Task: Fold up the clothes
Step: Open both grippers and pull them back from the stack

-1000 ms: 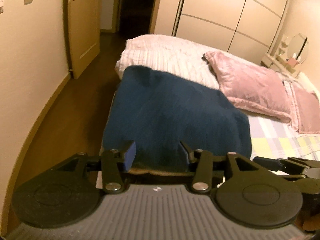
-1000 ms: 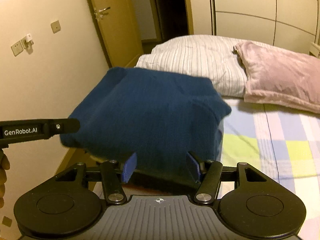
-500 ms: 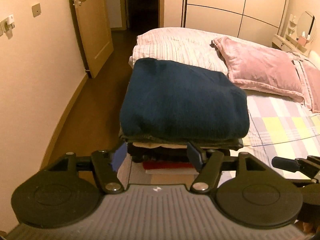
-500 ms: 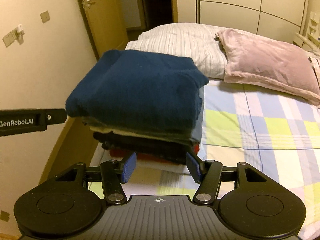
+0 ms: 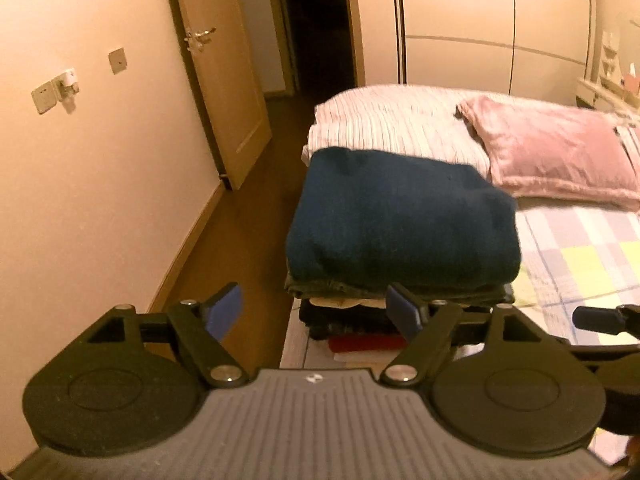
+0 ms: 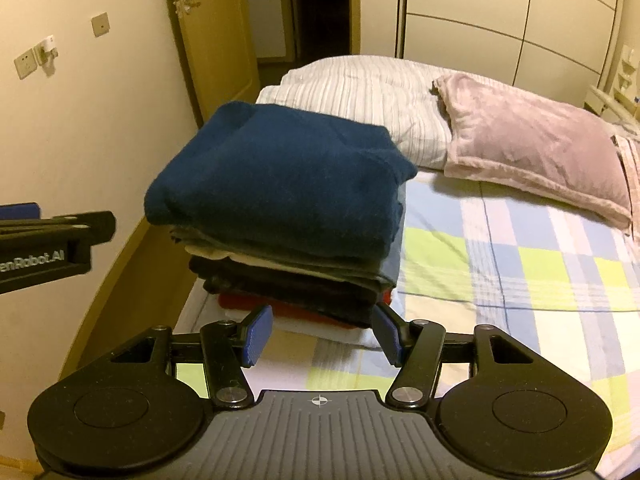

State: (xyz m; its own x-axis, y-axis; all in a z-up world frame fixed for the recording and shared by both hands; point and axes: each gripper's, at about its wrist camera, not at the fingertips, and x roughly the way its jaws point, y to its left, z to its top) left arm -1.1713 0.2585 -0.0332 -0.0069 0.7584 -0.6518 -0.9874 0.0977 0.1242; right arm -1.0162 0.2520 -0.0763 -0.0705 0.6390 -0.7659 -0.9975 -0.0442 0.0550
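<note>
A folded dark blue sweater (image 5: pixel 400 220) (image 6: pixel 280 188) lies on top of a stack of folded clothes (image 6: pixel 296 280) at the near left corner of the bed. My left gripper (image 5: pixel 316 312) hangs in front of the stack, clear of it; its jaws are opening wide with nothing between them. My right gripper (image 6: pixel 320 334) stands open in front of the stack's lower layers, touching nothing. The left gripper's black arm (image 6: pixel 52 240) shows at the left edge of the right wrist view.
The bed has a checked sheet (image 6: pixel 520 272), a striped quilt (image 5: pixel 392 124) and pink pillows (image 5: pixel 560 152) behind the stack. A wall with sockets (image 5: pixel 56 88), a wooden door (image 5: pixel 216 64) and the floor (image 5: pixel 240 232) lie to the left. Wardrobes (image 5: pixel 480 28) stand at the back.
Both grippers have pulled back and up from the blue sweater, which now rests on the stack. The left jaws have spread wider; the right jaws kept their width.
</note>
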